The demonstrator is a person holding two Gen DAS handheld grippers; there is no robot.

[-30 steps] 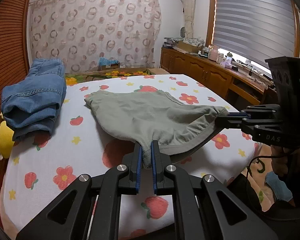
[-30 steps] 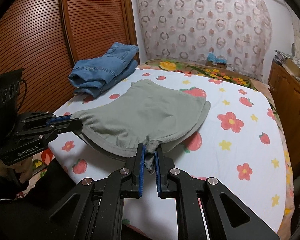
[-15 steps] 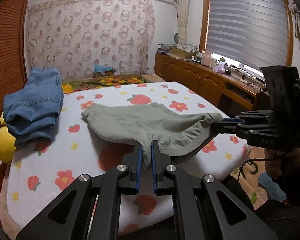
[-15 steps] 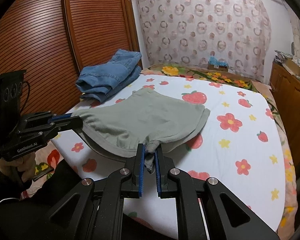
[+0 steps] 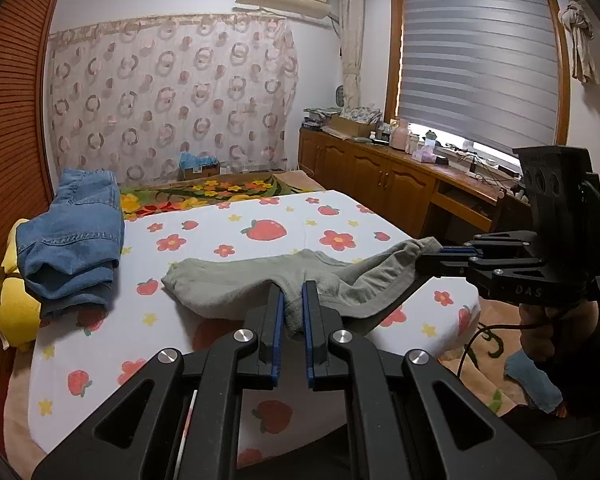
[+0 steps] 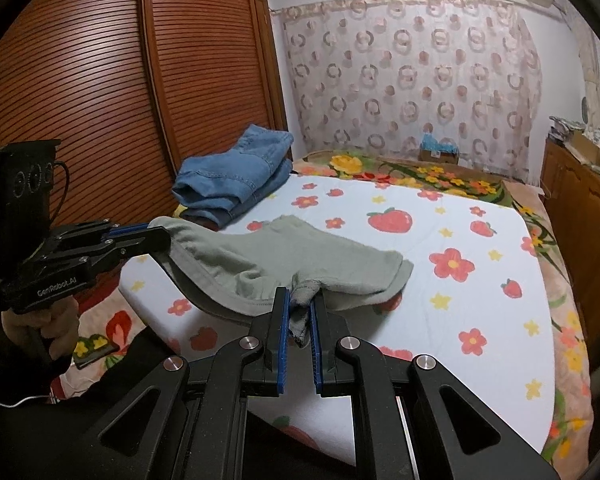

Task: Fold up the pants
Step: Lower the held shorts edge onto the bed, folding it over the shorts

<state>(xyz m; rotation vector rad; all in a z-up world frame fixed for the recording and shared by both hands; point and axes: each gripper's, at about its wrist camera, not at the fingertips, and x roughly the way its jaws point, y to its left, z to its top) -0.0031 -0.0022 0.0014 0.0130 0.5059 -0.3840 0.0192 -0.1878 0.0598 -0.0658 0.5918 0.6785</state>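
1. Your left gripper (image 5: 291,312) and right gripper (image 6: 299,314) each have their jaws pinching a corner of the grey-green pants (image 5: 236,286), near end lifted, far end on the bed (image 5: 100,344).
2. Folded jeans (image 5: 74,240) lie beside them, apart.
3. A cardboard box (image 5: 199,168) holds something blue.

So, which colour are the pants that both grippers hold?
Grey-green pants, seen best in the right wrist view.

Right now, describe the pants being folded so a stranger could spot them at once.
Start at the bed with its strawberry-and-flower sheet. Near its front edge lie the grey-green pants, their near edge pinched and lifted by two hand-held grippers. Unlike the blue jeans piled by the wooden wardrobe, they are plain, soft and pale.
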